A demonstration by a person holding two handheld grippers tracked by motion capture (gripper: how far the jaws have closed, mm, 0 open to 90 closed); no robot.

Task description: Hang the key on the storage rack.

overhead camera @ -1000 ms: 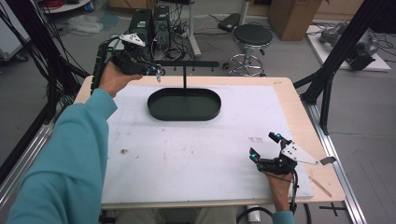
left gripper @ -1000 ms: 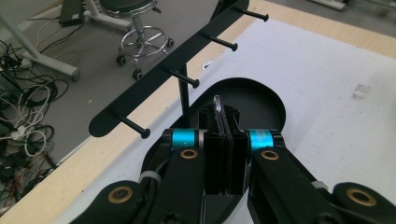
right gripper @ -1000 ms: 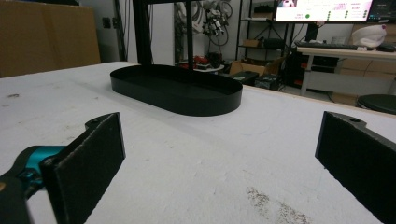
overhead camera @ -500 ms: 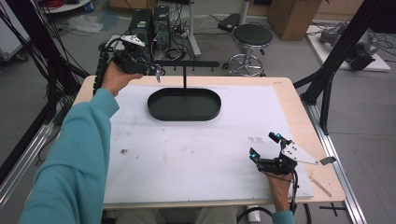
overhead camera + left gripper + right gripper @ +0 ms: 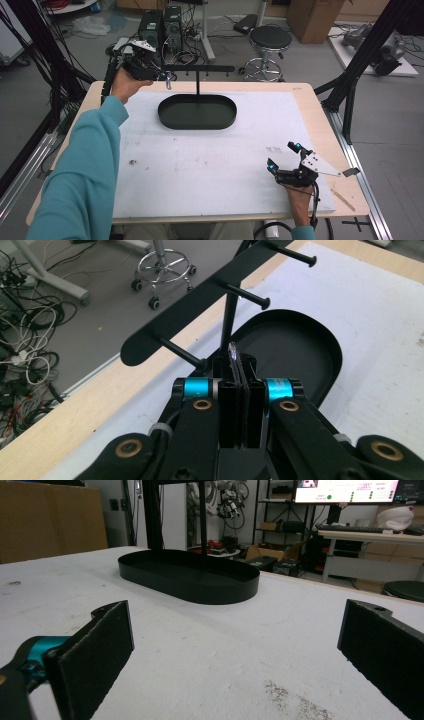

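A black stand has an oval tray base (image 5: 170, 118), a thin post and a crossbar (image 5: 210, 68) with short pegs. My left gripper (image 5: 165, 76) hovers at the left end of that bar. In the left gripper view its jaws (image 5: 235, 360) are shut on a thin shiny metal piece (image 5: 233, 351) seen edge-on. It sits just behind a peg (image 5: 180, 351), and the tray (image 5: 320, 340) lies below. My right gripper (image 5: 283, 155) rests low at the table's front right, open, with nothing between its pads (image 5: 100, 650). It faces the tray (image 5: 190, 582).
A white mat (image 5: 210, 165) covers the wooden table (image 5: 310, 100). Black frame legs (image 5: 350, 85) rise at the right edge, and cables hang at the left. A stool (image 5: 270, 40) and computer towers (image 5: 160, 25) stand on the floor beyond the far edge.
My left gripper has sunk slightly by the left end of the crossbar, still shut on the metal piece. The right gripper has stayed where it was.
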